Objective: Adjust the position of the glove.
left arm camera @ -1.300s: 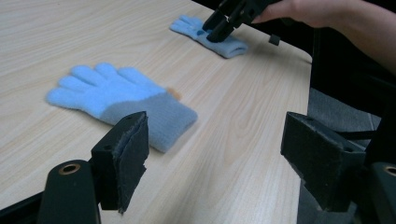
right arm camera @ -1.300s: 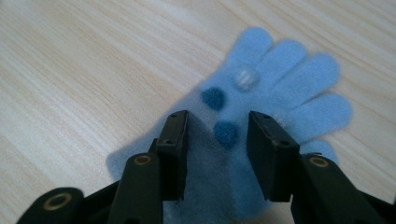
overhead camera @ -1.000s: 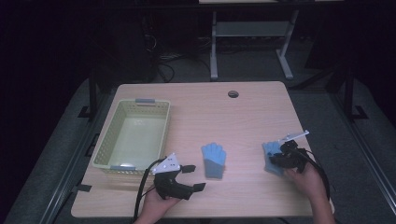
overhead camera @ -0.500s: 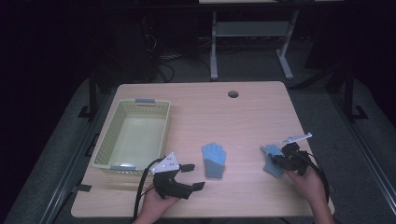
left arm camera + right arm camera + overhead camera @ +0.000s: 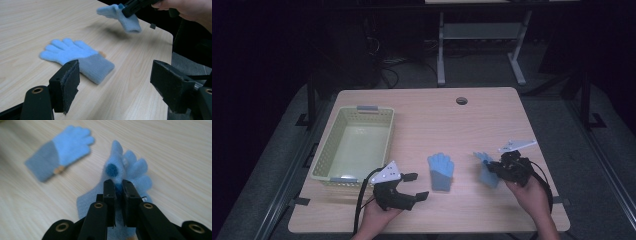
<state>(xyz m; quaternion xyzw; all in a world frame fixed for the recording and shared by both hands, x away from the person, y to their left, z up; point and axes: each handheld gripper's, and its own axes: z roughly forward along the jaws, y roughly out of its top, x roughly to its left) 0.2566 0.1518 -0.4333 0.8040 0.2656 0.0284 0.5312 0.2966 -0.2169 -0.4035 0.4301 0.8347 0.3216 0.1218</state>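
right gripper [image 5: 493, 169]: clamped on a thin pinch of the held glove [image 5: 486, 170], lifted off the table [image 5: 422, 120]
left gripper [image 5: 413, 186]: jaws wide, empty, near second glove [image 5: 441, 171]
risk: thin fabric pinch slips, glove drops short of basket [image 5: 328, 150]

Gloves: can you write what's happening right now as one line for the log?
right gripper: shut on lifted glove | left gripper: open, empty | other glove: flat on table | basket: empty
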